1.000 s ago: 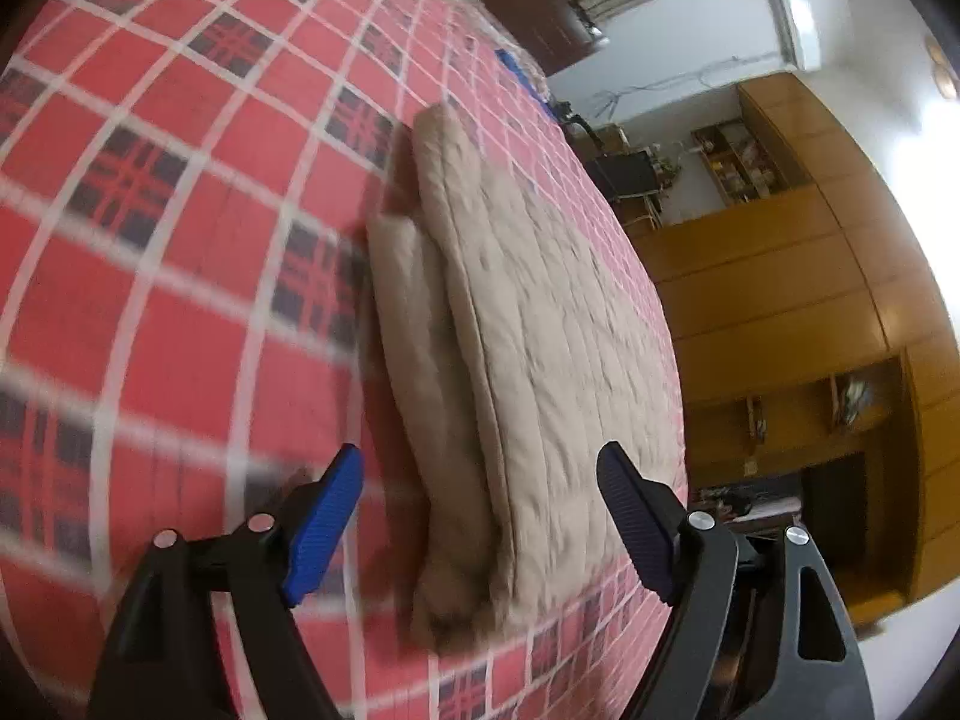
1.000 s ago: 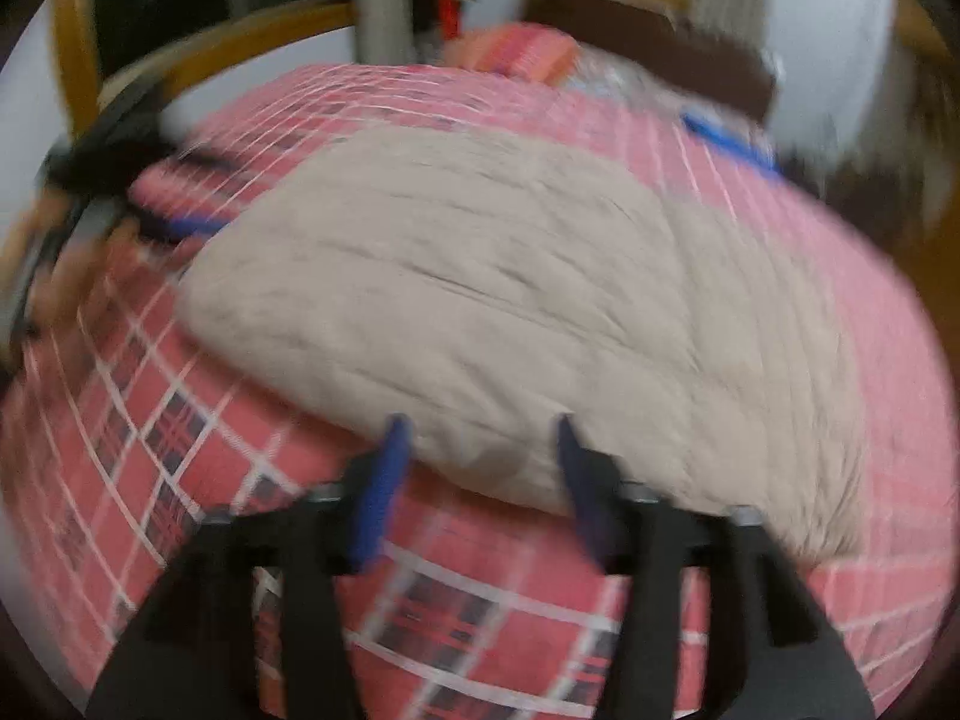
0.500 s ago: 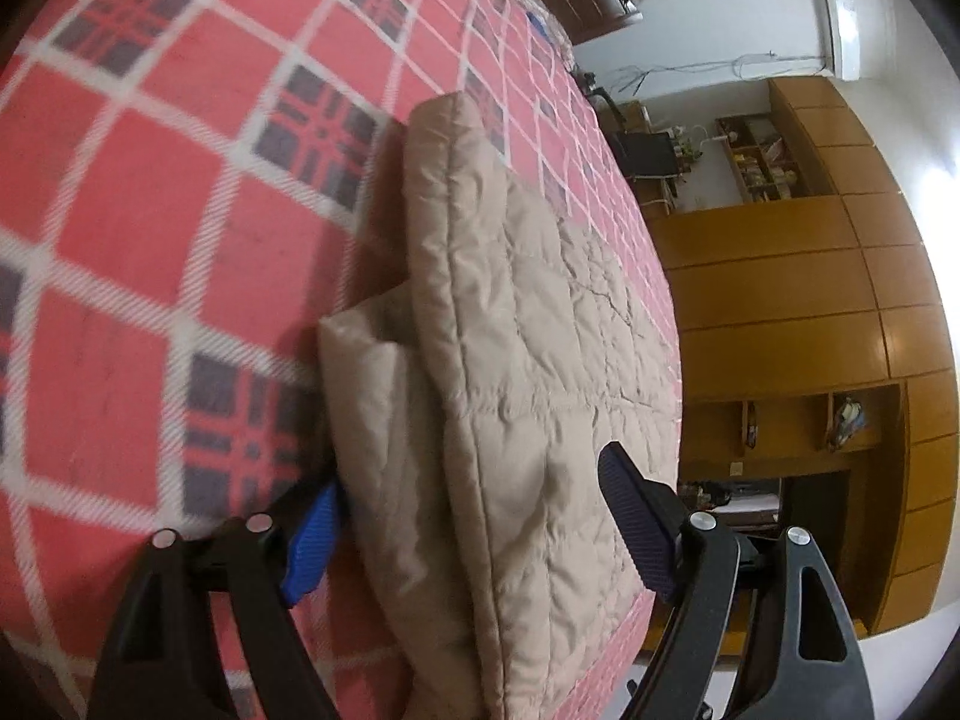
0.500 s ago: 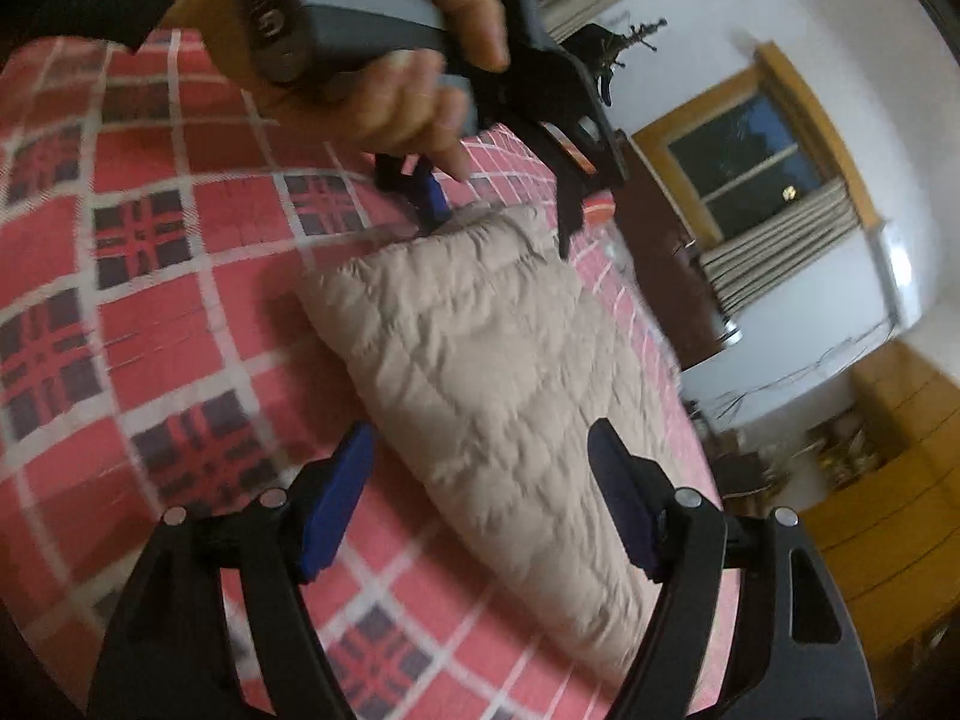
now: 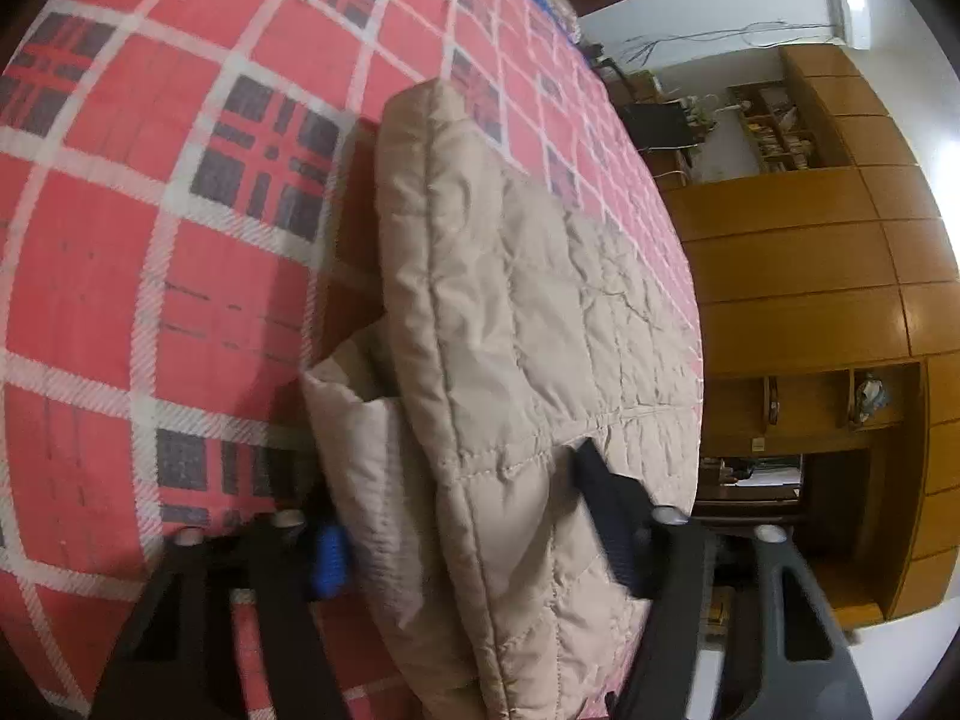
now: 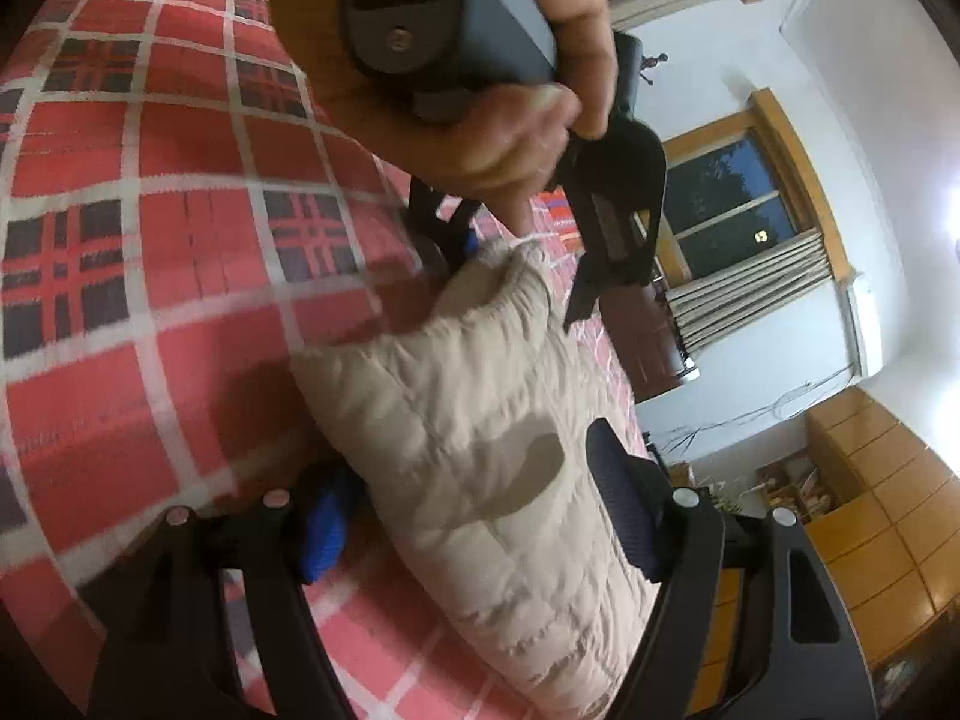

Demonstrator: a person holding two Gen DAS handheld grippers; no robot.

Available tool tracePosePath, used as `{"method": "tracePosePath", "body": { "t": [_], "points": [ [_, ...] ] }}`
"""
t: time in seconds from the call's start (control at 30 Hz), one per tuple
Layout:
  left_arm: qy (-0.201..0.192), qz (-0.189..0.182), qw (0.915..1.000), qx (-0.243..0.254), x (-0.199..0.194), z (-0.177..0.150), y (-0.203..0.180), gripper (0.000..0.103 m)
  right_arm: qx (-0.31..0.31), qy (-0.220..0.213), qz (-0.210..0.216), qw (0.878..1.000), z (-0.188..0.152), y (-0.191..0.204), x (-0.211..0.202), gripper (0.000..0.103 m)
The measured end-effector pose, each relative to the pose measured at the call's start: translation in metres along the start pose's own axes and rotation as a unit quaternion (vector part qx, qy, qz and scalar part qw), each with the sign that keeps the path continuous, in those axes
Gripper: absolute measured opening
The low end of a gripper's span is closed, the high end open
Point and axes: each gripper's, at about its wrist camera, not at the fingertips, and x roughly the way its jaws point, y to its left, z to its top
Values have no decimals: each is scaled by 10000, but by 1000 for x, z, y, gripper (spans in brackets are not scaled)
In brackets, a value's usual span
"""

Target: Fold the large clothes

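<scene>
A folded beige quilted jacket (image 5: 510, 300) lies on the red plaid bed (image 5: 150, 300). My left gripper (image 5: 468, 534) is open and straddles one corner of the jacket's near end, with one blue pad down at the sheet and the other on top of the padding. In the right wrist view the same jacket (image 6: 480, 420) runs between the fingers of my open right gripper (image 6: 474, 510), which straddles another corner. Farther along that edge a hand (image 6: 510, 138) holds the left gripper (image 6: 522, 258) over the jacket.
The plaid sheet (image 6: 120, 210) spreads wide to the left of the jacket. A wooden wardrobe wall (image 5: 810, 270) stands beyond the bed's far side. A window with curtains (image 6: 732, 192) and an orange pillow (image 6: 558, 216) are at the head end.
Both grippers moved forward onto the jacket's edge, which now sits between their fingers. The right view swung from facing the jacket's broad side to looking along it, with the left gripper close.
</scene>
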Motion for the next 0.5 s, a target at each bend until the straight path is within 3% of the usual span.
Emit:
{"method": "tracePosePath", "body": {
  "t": [0.13,0.3,0.5],
  "points": [
    [81,9,10000,-14,1,3,1,55,64,-10,18,10000,2,6,-2,67],
    [92,39,9999,-83,0,6,2,45,304,57,349,9989,7,-2,1,40],
    [78,146,9997,-165,-5,9,-3,38,625,24,500,9968,7,-16,-8,31]
  ]
}}
